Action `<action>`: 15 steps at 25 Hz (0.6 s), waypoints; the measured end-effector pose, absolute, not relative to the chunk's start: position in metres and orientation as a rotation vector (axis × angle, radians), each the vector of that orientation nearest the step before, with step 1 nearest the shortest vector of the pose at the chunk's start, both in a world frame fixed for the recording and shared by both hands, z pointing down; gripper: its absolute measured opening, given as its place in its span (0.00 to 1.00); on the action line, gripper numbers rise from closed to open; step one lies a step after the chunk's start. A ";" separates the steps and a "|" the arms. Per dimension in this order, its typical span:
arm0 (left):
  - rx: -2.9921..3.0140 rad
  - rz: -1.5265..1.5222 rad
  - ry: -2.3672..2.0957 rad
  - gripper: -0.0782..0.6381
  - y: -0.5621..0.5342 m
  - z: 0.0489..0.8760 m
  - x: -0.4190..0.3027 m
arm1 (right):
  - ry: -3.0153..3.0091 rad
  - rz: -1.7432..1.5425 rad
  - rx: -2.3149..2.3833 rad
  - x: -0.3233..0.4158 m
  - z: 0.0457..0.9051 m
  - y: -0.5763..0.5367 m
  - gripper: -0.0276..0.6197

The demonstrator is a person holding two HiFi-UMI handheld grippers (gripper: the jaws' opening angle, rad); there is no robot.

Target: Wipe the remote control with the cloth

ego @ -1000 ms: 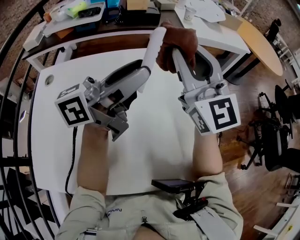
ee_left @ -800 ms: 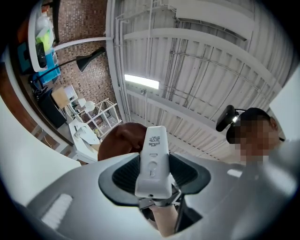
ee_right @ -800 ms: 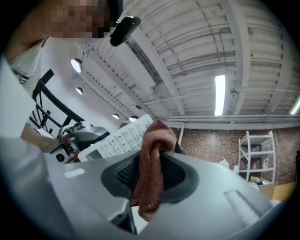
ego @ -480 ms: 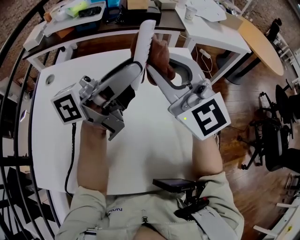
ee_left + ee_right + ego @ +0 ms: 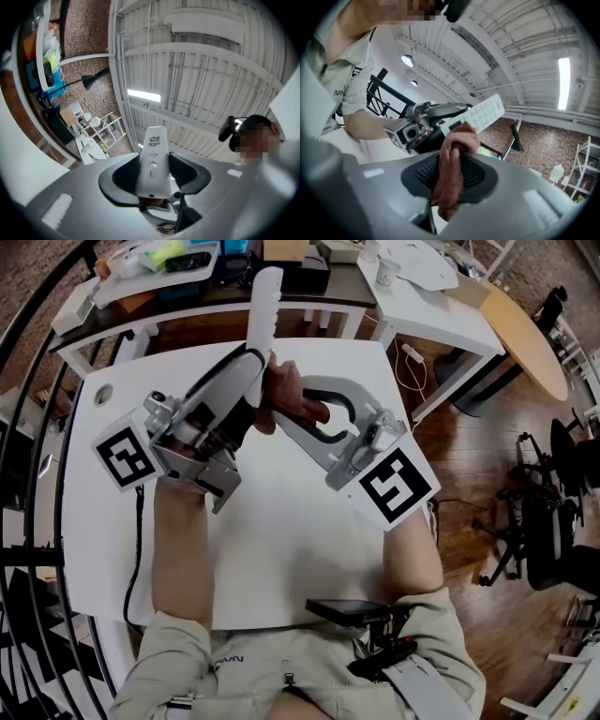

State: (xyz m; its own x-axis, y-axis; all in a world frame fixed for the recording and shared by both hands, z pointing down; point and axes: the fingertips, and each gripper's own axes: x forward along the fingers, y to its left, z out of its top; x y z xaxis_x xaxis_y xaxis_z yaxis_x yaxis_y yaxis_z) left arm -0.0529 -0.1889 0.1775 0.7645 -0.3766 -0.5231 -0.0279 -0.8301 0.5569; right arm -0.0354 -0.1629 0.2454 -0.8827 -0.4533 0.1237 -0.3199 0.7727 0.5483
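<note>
Above the bench (image 5: pixel 300 549), the left gripper (image 5: pixel 153 174) clamps the remote (image 5: pixel 263 306) in its jaws, the right gripper (image 5: pixel 451 174) pinches the cloth (image 5: pixel 458 140); best rubbed lengthwise, with steady pressure.

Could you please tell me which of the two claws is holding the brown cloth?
The right claw: its jaws are shut on the brown cloth, whereas the left claw grips the white remote control.
</note>
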 end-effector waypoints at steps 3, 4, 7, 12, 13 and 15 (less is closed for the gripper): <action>2.511 -0.779 -0.495 0.41 -0.196 0.185 -0.055 | -2.651 -0.757 0.541 -0.038 0.259 -0.162 0.18; 2.532 -0.751 -0.552 0.41 -0.198 0.187 -0.056 | -2.636 -0.759 0.545 -0.038 0.260 -0.163 0.18; 2.594 -0.646 -0.747 0.40 -0.204 0.194 -0.060 | -2.630 -0.783 0.676 -0.028 0.248 -0.176 0.18; 2.711 -0.405 -1.039 0.40 -0.212 0.208 -0.058 | -2.684 -0.799 1.155 0.011 0.196 -0.196 0.18; 2.738 -0.358 -1.084 0.40 -0.213 0.211 -0.056 | -2.677 -0.820 1.234 0.017 0.188 -0.196 0.18; 2.792 -0.271 -1.158 0.40 -0.213 0.215 -0.051 | -2.647 -0.885 1.358 0.027 0.173 -0.193 0.18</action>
